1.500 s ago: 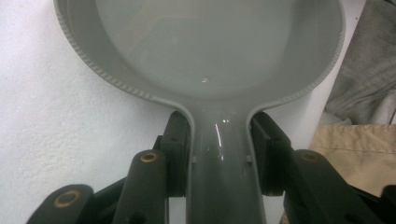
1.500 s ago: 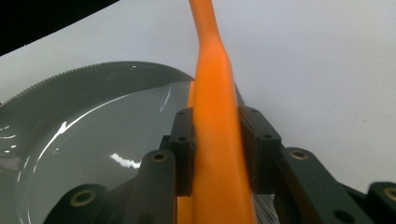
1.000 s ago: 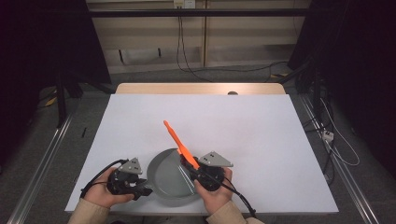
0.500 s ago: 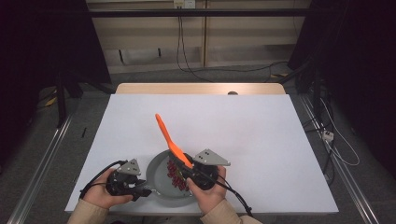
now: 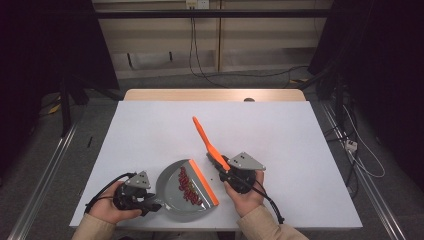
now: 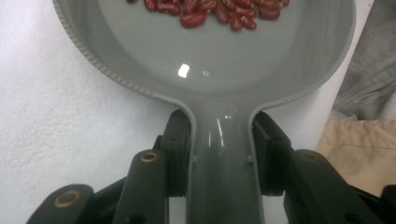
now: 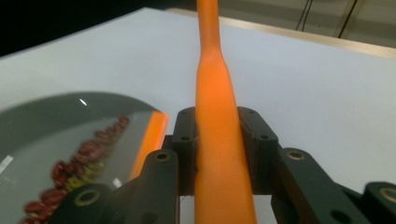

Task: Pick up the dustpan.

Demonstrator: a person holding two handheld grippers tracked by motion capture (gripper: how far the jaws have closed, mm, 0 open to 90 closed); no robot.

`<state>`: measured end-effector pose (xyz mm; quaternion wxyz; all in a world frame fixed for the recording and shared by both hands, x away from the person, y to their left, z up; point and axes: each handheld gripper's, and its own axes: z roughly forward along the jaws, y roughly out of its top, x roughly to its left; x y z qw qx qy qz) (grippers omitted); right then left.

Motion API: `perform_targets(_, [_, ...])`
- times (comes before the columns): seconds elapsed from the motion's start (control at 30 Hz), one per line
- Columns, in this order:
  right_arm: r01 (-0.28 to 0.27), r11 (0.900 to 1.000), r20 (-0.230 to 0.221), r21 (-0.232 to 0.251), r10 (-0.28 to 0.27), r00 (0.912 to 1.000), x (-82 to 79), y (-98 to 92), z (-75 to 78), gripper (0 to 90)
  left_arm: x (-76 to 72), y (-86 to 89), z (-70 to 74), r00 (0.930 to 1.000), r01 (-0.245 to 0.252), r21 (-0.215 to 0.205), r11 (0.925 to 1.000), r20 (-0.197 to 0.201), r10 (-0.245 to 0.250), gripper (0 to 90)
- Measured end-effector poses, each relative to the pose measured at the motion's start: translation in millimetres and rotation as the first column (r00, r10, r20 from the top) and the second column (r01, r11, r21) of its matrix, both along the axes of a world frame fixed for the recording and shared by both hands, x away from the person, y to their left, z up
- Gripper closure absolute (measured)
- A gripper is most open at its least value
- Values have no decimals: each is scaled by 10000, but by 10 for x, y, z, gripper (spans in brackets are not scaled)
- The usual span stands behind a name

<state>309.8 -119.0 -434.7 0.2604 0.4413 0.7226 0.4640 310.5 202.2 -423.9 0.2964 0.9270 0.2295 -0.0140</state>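
Note:
A grey dustpan [image 5: 172, 180] with an orange lip [image 5: 204, 182] lies near the table's front edge, with red kidney beans [image 5: 189, 186] in a row just behind the lip. My left gripper [image 5: 151, 202] is shut on the pan's handle [image 6: 224, 186], the pads pressing both its sides, and the beans [image 6: 210, 9] lie at the pan's far end. My right gripper [image 5: 225, 172] is shut on a long orange tool handle [image 5: 205, 137] that slants up and away to the left. In the right gripper view the handle [image 7: 215, 93] runs between the jaws, and the dustpan [image 7: 42, 126] lies to the left.
The white table top [image 5: 300, 145] stretches wide beyond and to the right of both hands. A wooden edge [image 5: 215, 95] borders its far side, with a small dark object [image 5: 248, 99] on it. Cables and metal rails lie on the floor around the table.
The right gripper has moved right with the orange tool, off the pan. The pan looked empty a second ago; now it holds a row of beans and its orange lip is uncovered. Left hand still.

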Motion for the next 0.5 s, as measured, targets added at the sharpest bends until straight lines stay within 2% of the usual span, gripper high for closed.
perform_targets(0.1, [-218, 9997, -64, 118, 218, 9997, -48, 93, -50, 707, 1, 2, -2, 10000, -33, -25, 10000, -11, 33, 629])
perform_targets(0.2, [-404, 9976, -164, 565, 414, 9990, -99, 241, -72, 704, -2, -3, -11, 10000, -43, -14, 10000, -12, 43, 629])
perform_targets(0.27, [-617, 9922, -241, 1087, 647, 9976, -113, 306, -74, 705, -6, -1, -11, 10000, -24, -44, 10000, 34, 24, 628])
perform_targets(0.33, [-710, 9863, -115, 1489, 735, 9972, -126, 342, -40, 708, -6, 9, -16, 9998, 2, -73, 10000, 191, -1, 627])
perform_targets(0.4, [-771, 9722, -249, 2212, 847, 9961, -106, 319, 15, 708, -6, 7, -33, 9999, -71, -136, 9999, 127, 73, 625])
perform_targets(0.43, [-781, 9673, -380, 2411, 899, 9952, -89, 300, 40, 708, -5, 10, -37, 9999, -54, -178, 9998, 155, 57, 625])
perform_targets(0.47, [-655, 9702, -313, 2331, 748, 9967, -83, 282, 73, 709, -6, 13, -36, 9996, -22, -187, 9998, 269, 27, 624])
perform_targets(0.5, [-683, 9747, 4, 2130, 699, 9976, -79, 250, 116, 708, -7, 11, -41, 9996, -24, -202, 9998, 288, 30, 624])
